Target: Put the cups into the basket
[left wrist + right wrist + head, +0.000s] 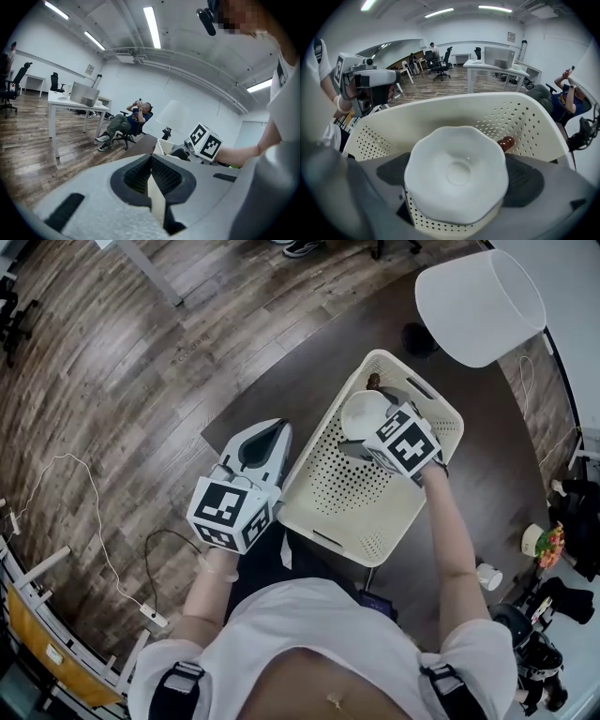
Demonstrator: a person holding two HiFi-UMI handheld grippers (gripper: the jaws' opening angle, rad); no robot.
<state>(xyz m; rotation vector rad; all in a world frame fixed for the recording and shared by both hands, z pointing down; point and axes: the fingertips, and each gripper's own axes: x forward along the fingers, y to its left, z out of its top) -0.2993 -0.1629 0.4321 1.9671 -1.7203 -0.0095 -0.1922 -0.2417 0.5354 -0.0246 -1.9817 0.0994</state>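
Head view: dark surface (319,362) carries the basket (352,488). My right gripper (367,423) hangs over its far end, clamped on a white cup (457,173). My left gripper (152,187) waits beside the basket, jaws together, empty. Placement step, I judge: lower, then release.

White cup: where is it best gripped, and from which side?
Across the outer wall, a pad on each opposite side, coming in from the mouth end, as the right gripper holds the white cup now over the basket. The round wall fits between the jaws; the wavy rim looks too thin to pinch.
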